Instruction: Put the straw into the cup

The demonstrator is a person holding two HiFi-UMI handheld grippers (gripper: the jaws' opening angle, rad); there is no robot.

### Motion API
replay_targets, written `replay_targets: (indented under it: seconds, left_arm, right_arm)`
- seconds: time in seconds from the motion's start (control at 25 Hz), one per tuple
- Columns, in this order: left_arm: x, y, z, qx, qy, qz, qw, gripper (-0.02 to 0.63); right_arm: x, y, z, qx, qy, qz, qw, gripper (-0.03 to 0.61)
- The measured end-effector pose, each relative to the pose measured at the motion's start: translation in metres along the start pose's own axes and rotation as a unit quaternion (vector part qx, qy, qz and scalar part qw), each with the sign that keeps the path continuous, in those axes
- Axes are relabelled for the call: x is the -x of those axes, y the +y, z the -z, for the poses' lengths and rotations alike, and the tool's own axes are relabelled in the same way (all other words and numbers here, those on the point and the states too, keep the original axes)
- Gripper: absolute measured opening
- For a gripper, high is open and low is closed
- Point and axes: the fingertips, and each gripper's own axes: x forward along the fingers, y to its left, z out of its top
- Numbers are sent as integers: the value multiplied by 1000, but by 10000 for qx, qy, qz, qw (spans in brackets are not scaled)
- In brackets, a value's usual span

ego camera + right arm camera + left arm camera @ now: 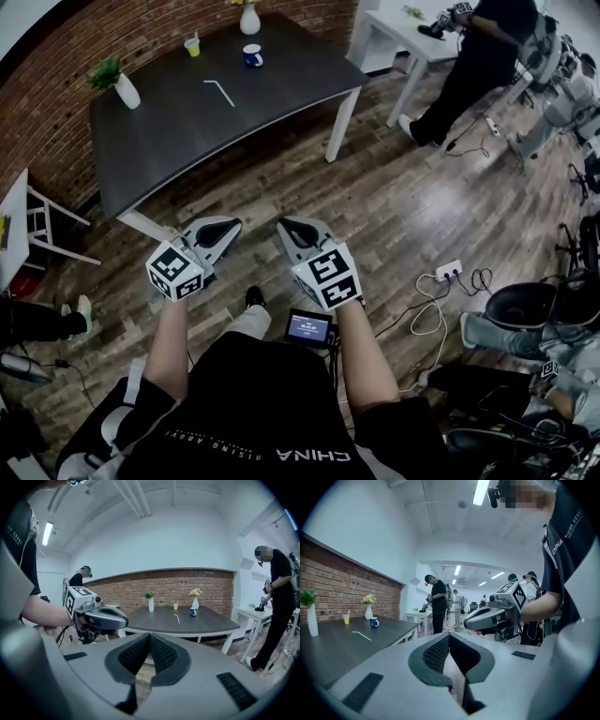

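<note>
A white bent straw (219,93) lies loose on the dark table (281,94), far ahead of both grippers. A blue cup (252,56) stands beyond it, and a yellow-green cup (192,45) with its own straw stands at the back. My left gripper (225,226) and right gripper (291,228) hover side by side over the wooden floor, short of the table's near edge. Both are shut with nothing between the jaws. The left gripper view shows its jaws (449,635) closed, with the straw (361,635) and blue cup (374,622) at left. The right gripper view shows its jaws (149,634) closed, with the straw (176,618) and blue cup (192,612) ahead.
A white vase with a green plant (125,89) and a white vase with flowers (249,19) stand on the table. A person (473,56) stands at a white table (403,33) at the upper right. A white chair (42,225) is at left. A power strip (448,271) and cables lie on the floor.
</note>
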Motion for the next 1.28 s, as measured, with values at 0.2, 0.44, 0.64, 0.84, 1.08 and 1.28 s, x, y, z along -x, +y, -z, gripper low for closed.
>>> replay_targets:
  seconds: [0.2, 0.44, 0.64, 0.84, 1.08, 1.28]
  left_arm:
    - [-11, 61, -8, -77, 46, 112, 9999, 3]
    - [-18, 124, -7, -32, -1, 225, 9997, 3]
    - [-27, 161, -6, 47, 25, 292, 9996, 3]
    - [-43, 182, -1, 89, 111, 361, 9992, 3]
    - [-71, 222, 3, 180, 189, 137, 9996, 3]
    - [-105, 258, -3, 189, 333, 182, 9991, 3]
  right_arm:
    - [-49, -33, -31, -56, -87, 161, 9998, 8]
    - [-107, -49, -55, -24, -122, 246, 9996, 8]
    - [-137, -64, -63, -51, -19, 288, 9996, 8]
    - [-156, -85, -65, -110, 29, 304, 9995, 8]
    - [-192, -114, -76, 38, 23, 61, 10000, 8]
    - [-223, -161, -96, 54, -86, -59, 9999, 8]
